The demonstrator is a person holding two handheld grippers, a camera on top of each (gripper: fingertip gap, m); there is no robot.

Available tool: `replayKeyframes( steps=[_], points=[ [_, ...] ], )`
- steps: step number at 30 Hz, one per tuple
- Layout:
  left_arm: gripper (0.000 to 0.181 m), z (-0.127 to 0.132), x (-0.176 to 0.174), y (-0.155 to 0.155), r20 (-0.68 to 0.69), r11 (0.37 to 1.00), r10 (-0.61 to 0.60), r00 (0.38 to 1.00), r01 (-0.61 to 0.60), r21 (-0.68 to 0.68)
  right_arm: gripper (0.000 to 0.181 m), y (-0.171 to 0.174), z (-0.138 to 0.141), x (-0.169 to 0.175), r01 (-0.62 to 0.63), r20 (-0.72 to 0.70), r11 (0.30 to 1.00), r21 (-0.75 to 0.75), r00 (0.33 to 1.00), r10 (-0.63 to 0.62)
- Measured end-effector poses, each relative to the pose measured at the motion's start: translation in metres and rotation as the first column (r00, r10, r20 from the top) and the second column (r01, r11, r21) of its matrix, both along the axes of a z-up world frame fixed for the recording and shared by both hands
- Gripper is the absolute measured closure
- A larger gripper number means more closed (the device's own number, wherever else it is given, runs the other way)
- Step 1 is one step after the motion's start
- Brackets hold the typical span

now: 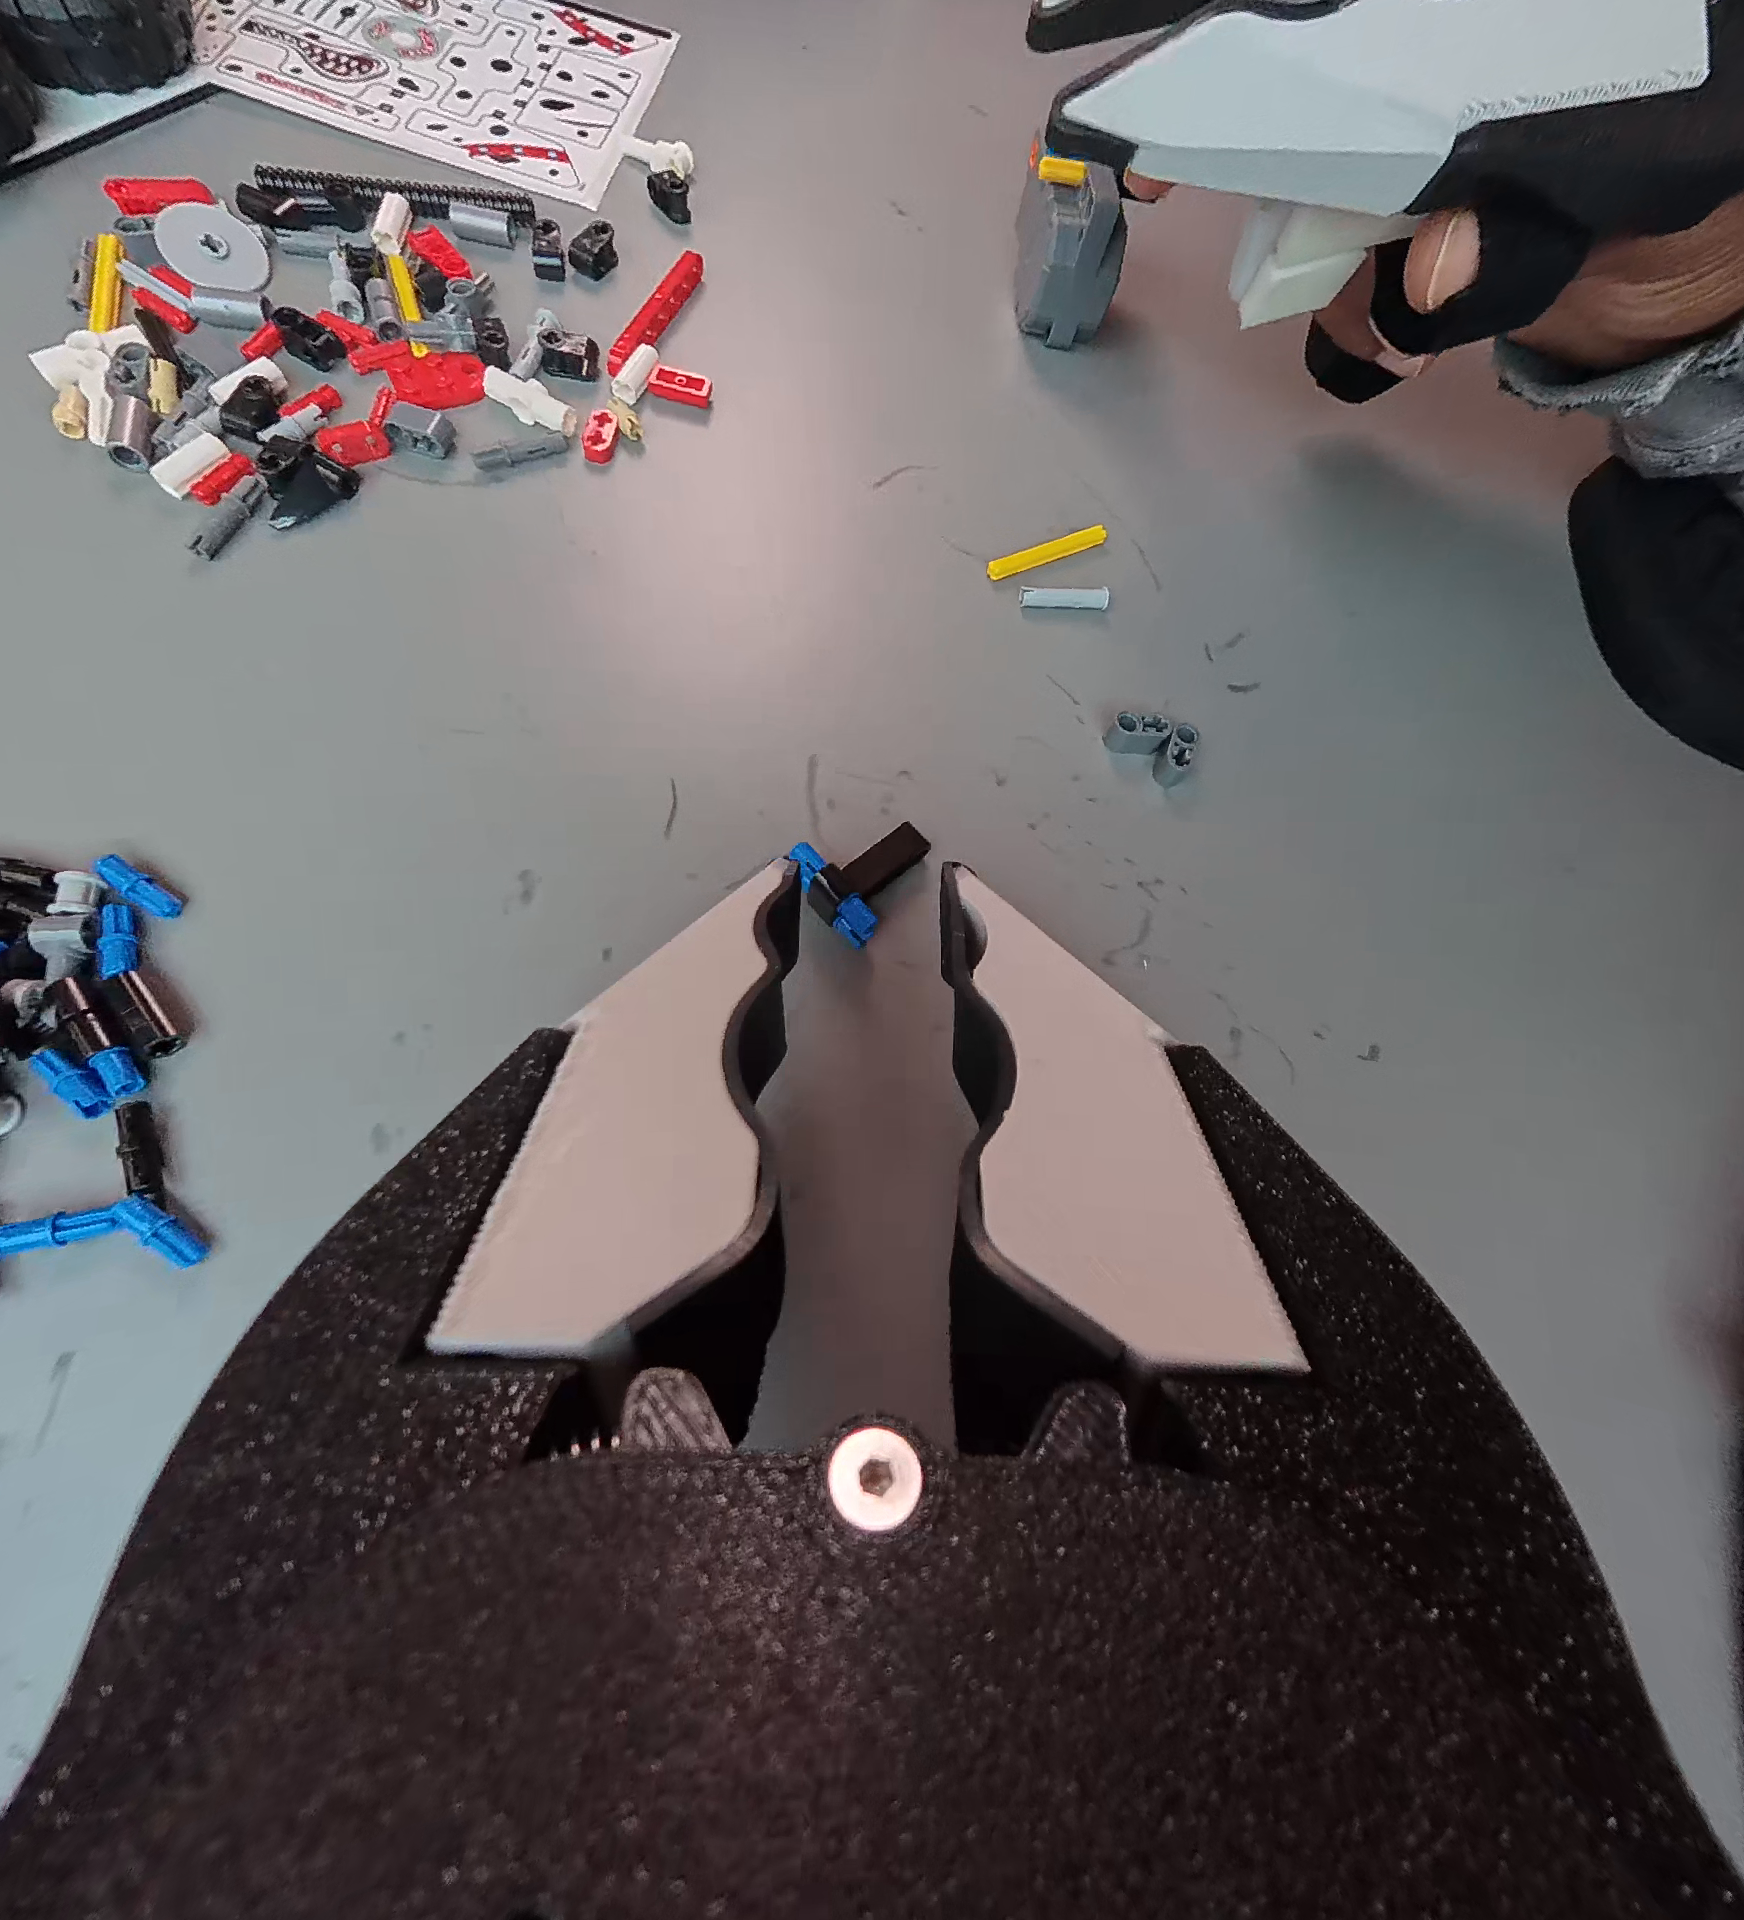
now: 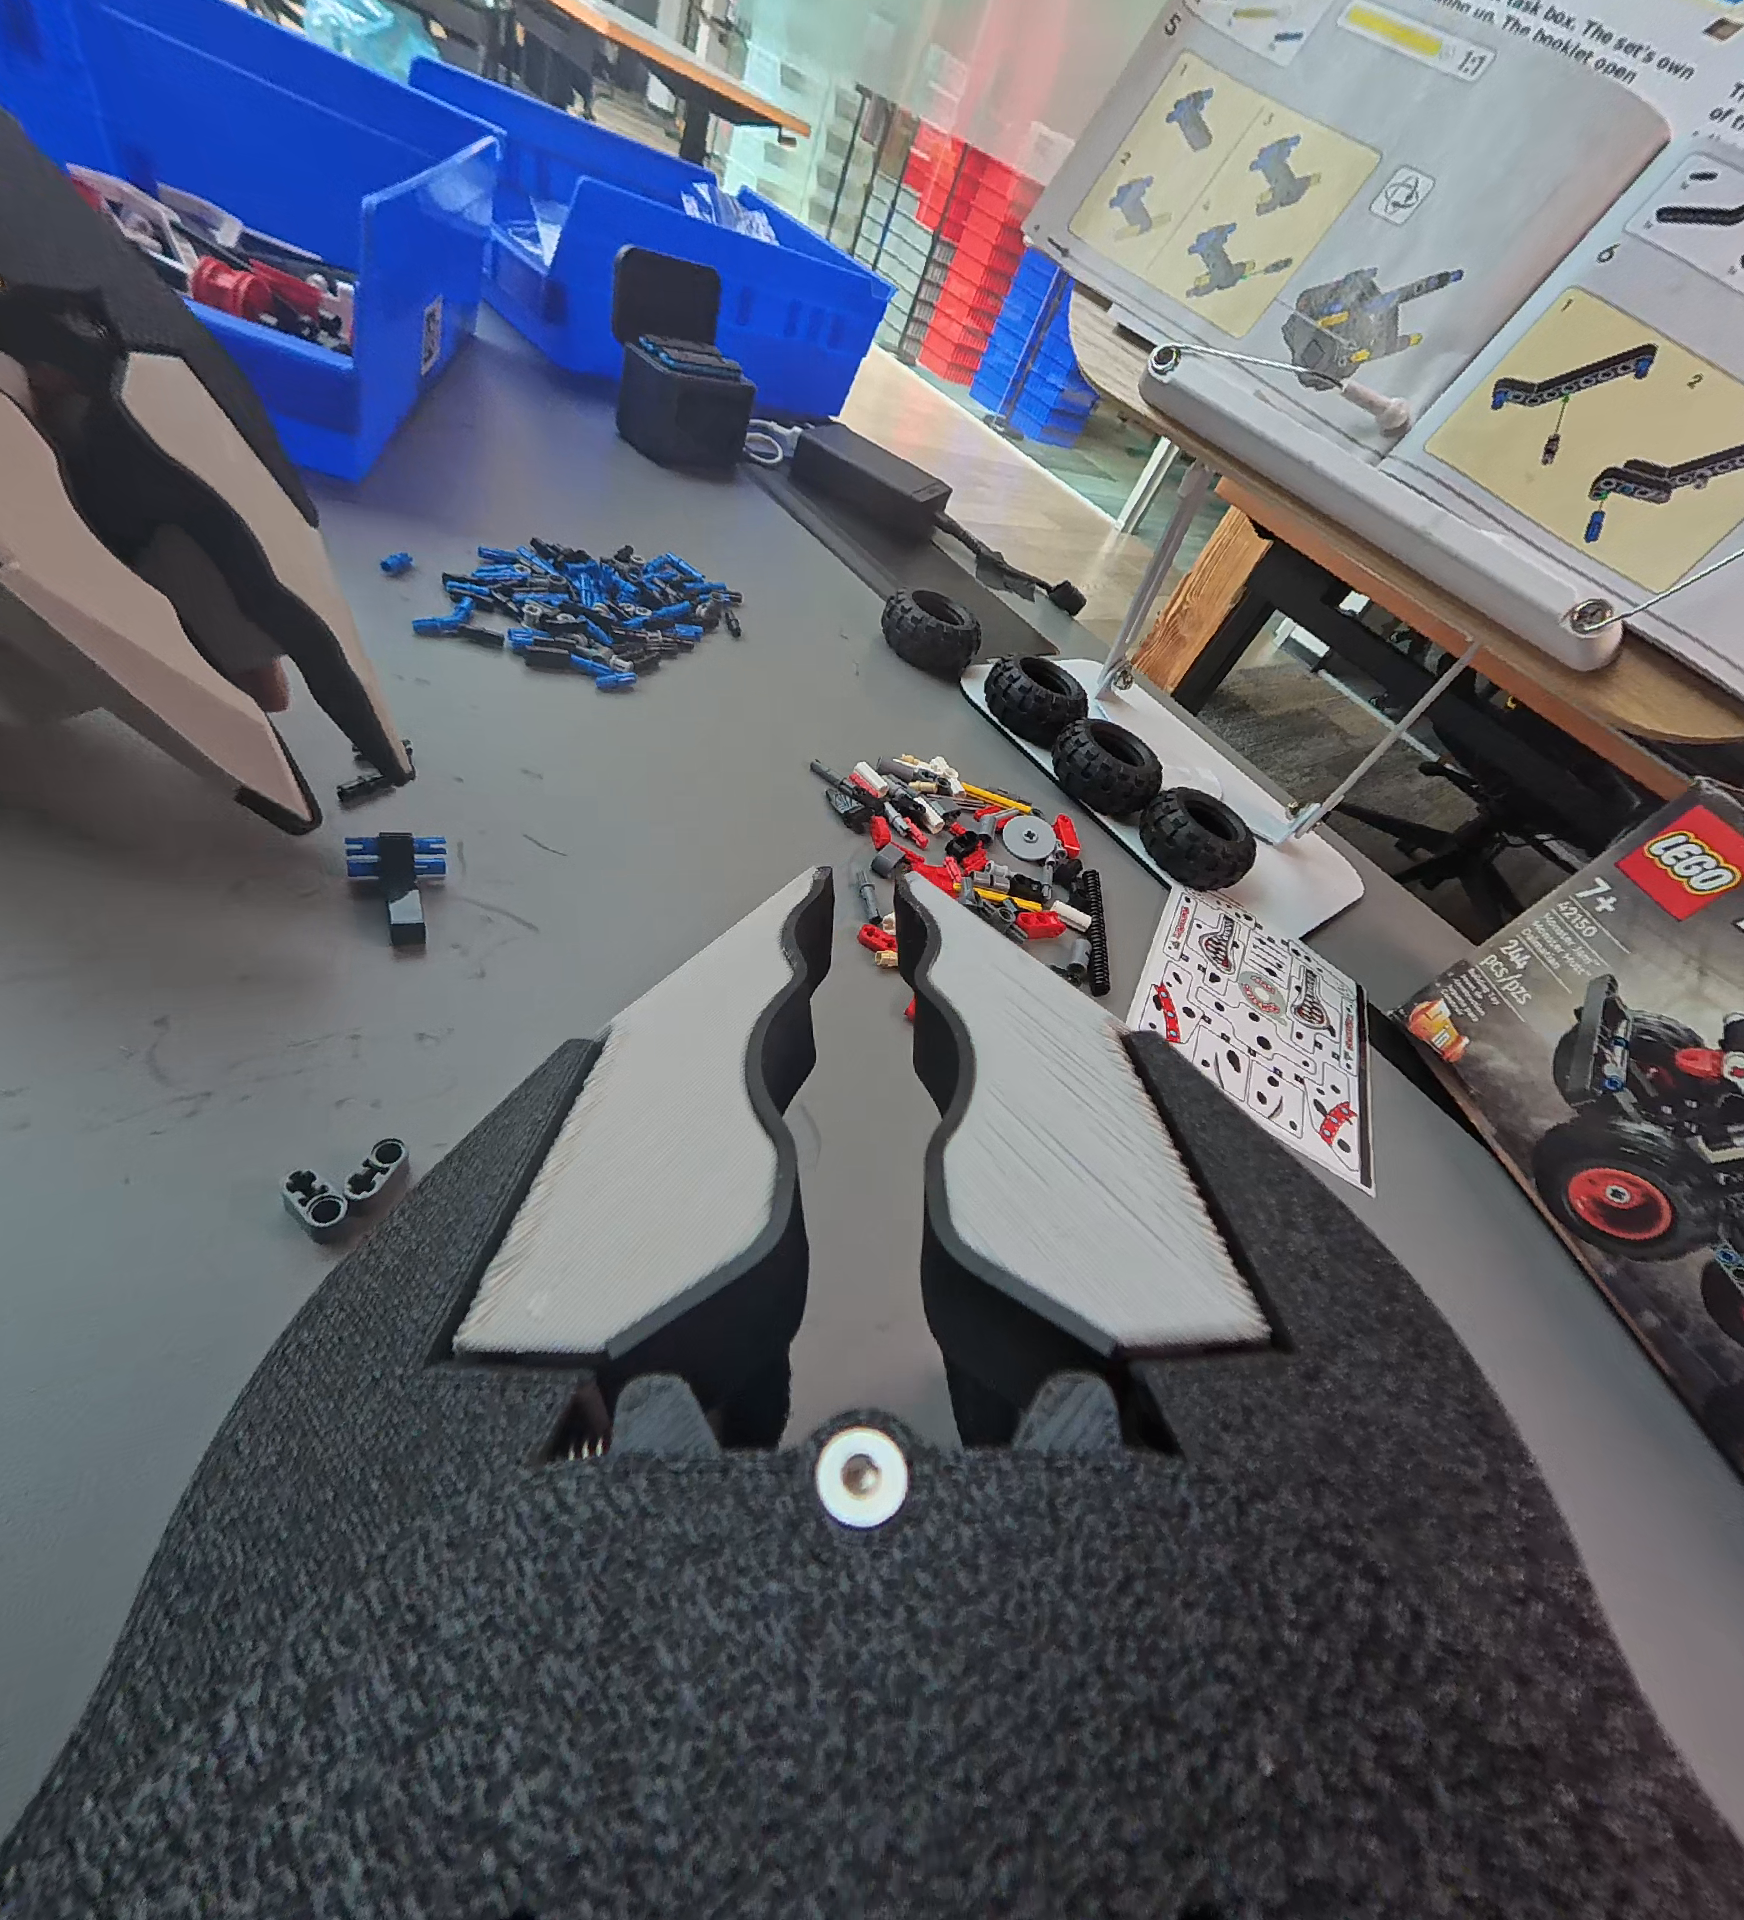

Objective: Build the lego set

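Note:
My left gripper point(image 1: 873, 871) is open and low over the grey table point(image 1: 847, 623). A small black and blue piece point(image 1: 852, 883) lies on the table between its fingertips, close to the left one; it also shows in the right wrist view point(image 2: 395, 873). My right gripper point(image 2: 865, 881) has a narrow gap between its fingers, with only the table and loose parts showing through. In the left wrist view the right gripper point(image 1: 1076, 135) hangs over a grey block with a yellow pin point(image 1: 1065, 249). I cannot tell if they touch.
A pile of red, grey, black and white parts point(image 1: 359, 343) and a sticker sheet point(image 1: 452, 73) lie far left. Blue and black pins point(image 1: 37, 1049) lie at the left. A yellow axle point(image 1: 1044, 551), a grey pin point(image 1: 1063, 597) and grey connectors point(image 1: 1154, 743) lie right. Tyres point(image 2: 1107, 764), the box point(image 2: 1678, 1091) and the manual stand point(image 2: 1470, 312) are nearby. Some 15 centimetres of space lies between my two pairs of fingers.

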State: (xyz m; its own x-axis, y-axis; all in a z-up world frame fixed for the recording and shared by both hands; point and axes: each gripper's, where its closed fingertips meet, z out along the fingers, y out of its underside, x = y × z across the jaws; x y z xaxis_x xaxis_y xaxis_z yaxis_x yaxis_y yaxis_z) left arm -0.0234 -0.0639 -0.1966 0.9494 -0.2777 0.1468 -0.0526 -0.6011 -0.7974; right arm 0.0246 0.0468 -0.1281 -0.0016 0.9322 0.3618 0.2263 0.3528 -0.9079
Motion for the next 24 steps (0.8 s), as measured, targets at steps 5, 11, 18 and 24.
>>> replayKeyframes(
  steps=[5, 11, 18, 24],
  points=[
    [0.155, 0.005, -0.006, 0.000, 0.002, 0.999, 0.017, 1.000, -0.017, 0.030, 0.170, -0.001, -0.003, -0.001, -0.003, 0.008, 1.000, -0.003, 1.000, 0.003],
    [0.147, 0.050, -0.020, 0.008, 0.013, 0.952, 0.100, 0.995, -0.100, 0.291, 0.169, -0.004, -0.004, -0.001, -0.022, 0.014, 1.000, -0.015, 1.000, 0.022],
    [0.138, 0.096, -0.040, 0.002, 0.020, 0.834, 0.205, 0.979, -0.185, 0.520, 0.168, -0.023, -0.008, -0.004, -0.091, 0.056, 0.994, -0.064, 0.994, 0.095],
    [0.137, 0.101, -0.046, 0.000, 0.034, 0.817, 0.233, 0.972, -0.214, 0.536, 0.162, -0.054, -0.023, -0.010, -0.200, 0.213, 0.960, -0.194, 0.947, 0.240]
  ],
)
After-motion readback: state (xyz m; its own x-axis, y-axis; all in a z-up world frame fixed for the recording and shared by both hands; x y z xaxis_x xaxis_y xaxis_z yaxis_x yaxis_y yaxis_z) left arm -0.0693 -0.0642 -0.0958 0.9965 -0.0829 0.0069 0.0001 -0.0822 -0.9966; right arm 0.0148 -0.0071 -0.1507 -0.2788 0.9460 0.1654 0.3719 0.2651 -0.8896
